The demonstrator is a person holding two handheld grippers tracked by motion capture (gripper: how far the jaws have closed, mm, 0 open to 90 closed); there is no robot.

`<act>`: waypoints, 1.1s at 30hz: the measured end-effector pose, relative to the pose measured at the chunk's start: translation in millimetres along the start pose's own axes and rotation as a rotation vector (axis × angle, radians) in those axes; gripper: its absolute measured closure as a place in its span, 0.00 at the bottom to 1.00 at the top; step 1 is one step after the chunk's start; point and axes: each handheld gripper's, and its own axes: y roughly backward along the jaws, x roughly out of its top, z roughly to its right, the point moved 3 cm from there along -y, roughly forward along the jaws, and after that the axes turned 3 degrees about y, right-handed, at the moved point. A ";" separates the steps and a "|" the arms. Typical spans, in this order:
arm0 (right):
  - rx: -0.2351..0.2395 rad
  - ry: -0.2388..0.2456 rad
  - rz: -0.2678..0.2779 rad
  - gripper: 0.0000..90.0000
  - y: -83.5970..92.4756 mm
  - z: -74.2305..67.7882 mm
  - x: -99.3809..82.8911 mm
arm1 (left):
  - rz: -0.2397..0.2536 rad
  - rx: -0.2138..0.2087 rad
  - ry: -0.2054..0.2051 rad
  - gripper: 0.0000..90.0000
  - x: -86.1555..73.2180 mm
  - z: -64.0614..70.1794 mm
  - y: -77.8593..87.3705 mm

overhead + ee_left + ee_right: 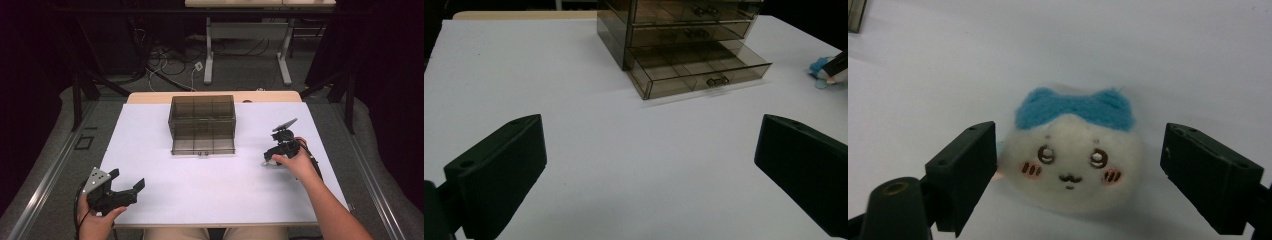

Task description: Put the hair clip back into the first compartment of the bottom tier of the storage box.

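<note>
A small white plush face with a blue tuft (pixel 1073 160) lies on the white table (pixel 200 185) at the right. My right gripper (pixel 1080 145) is open around it: the left jaw is close against its side, the right jaw stands clear. In the high view this gripper (pixel 271 156) is low over the toy (pixel 267 162). A smoky transparent drawer box (pixel 202 117) stands at the back middle, its bottom drawer (pixel 699 67) pulled out and bare. My left gripper (pixel 127 178) hovers open at the front left, holding nothing.
The left gripper view shows bare table between its wide-spread jaws (pixel 649 135) and the drawer box (pixel 674 25), with the plush (pixel 820 66) at the far right edge. Behind the table are a wooden edge (pixel 150 96), desk legs and cables on the floor.
</note>
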 end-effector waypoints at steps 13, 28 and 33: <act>0.013 -0.003 -0.026 0.24 -4.9 -1.5 -0.9 | -0.002 0.001 -0.001 0.01 -0.1 -0.4 -0.2; 0.010 -0.018 -0.014 0.35 -3.2 -1.0 -1.0 | -0.004 -0.003 0.004 0.01 -0.5 -0.5 -0.7; 0.010 -0.048 0.008 0.35 0.1 1.3 -0.9 | -0.004 -0.004 0.007 0.01 -0.5 -0.2 -0.8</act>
